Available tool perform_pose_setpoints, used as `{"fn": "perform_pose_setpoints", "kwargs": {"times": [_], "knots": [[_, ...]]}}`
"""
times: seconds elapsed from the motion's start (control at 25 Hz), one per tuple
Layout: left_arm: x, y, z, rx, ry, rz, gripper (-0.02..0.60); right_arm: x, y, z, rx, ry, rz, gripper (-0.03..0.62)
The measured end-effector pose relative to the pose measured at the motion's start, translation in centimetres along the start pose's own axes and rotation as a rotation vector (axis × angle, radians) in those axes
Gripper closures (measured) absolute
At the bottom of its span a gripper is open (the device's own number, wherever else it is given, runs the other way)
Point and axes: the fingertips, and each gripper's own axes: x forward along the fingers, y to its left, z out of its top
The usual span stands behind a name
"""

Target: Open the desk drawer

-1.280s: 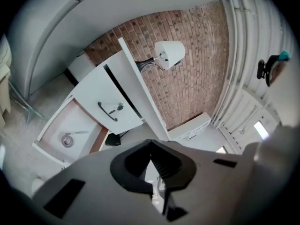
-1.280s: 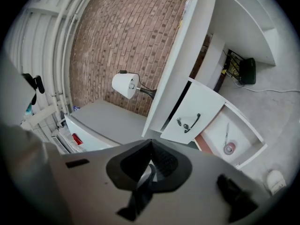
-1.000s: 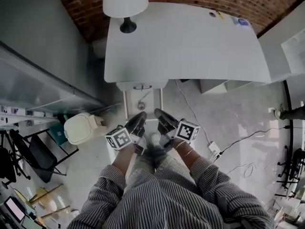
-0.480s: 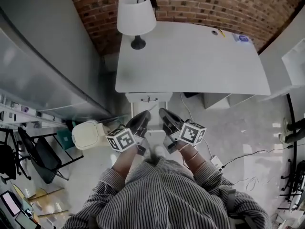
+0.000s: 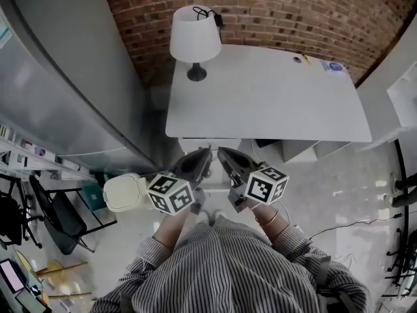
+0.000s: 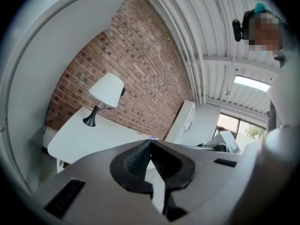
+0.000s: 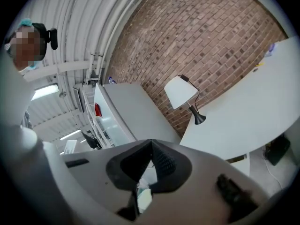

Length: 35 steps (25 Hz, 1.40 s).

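Note:
The white desk [image 5: 273, 103] stands against the brick wall with a white lamp [image 5: 194, 41] on its back left corner. Below its front edge only a strip of the white drawer front [image 5: 210, 144] shows. No handle is visible. My left gripper [image 5: 206, 152] and right gripper [image 5: 221, 152] hover side by side in front of that strip, apart from it. Both are shut with nothing between the jaws. In the left gripper view the left gripper [image 6: 150, 141] points over the desk [image 6: 93, 135]. The right gripper [image 7: 151, 142] likewise looks across the desk [image 7: 243, 121] toward the lamp [image 7: 180, 92].
A tall grey cabinet [image 5: 65, 90] flanks the desk on the left. On the floor at the left are a white lidded bin [image 5: 124, 191] and a black chair [image 5: 58, 217]. White shelving [image 5: 404, 90] stands right, and a cable [image 5: 352, 223] runs over the floor.
Both grippers have risen and rolled, still shut and empty. The desk sits lower in the head view, and its edge now hides the drawer handle seen earlier.

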Motion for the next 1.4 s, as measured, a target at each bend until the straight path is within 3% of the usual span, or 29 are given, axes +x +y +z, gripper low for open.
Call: {"fn": "perform_pose_setpoints", "kwargs": {"times": [0.36,0.8,1.2,1.4], "knots": [[0.7,-0.8,2.1,0.195,0.013,0.006,0.569,0.7,0.4,3.0,-0.22,-0.016,-0.08,0.577],[0.9,-0.2,3.9,0.318,0.018,0.063,0.569,1.6,0.9,3.8,-0.417,0.006,-0.113,0.577],[0.8,0.1,3.3,0.352,0.038,0.083,0.569,1.9,1.5,2.0,-0.501,0.085,-0.097,0.577],[0.5,0.1,2.9,0.317,0.046,0.086,0.569,1.3,1.6,1.8,-0.509,0.095,-0.11,0.577]]}}
